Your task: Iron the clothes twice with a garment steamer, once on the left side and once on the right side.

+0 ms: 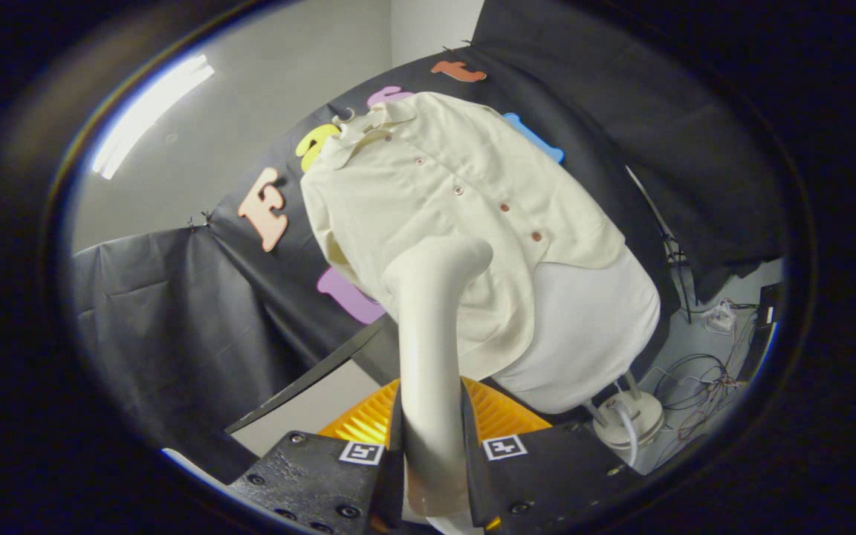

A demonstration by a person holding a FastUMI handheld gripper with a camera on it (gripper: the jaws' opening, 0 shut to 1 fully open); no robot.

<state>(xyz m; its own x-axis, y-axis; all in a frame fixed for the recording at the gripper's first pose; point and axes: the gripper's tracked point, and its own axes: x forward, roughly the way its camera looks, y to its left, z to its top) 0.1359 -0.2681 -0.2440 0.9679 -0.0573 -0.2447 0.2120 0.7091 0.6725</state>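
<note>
Gripper point(432, 453) clamped on steamer handle point(428, 357) | steamer head against cream shirt point(443, 208) | shirt on hanging board point(591, 334)

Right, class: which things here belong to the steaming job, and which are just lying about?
Belongs to the job:
- garment steamer, clamped between the gripper fingers
- cream shirt on its white ironing board

Lying about:
- loose cables on the floor
- round white base with a hose

Steamer point(428, 349) clamped in gripper point(432, 475) at bottom center, head against shirt point(443, 200) on board point(591, 334) ahead; cables point(695, 379) lower right.
</note>
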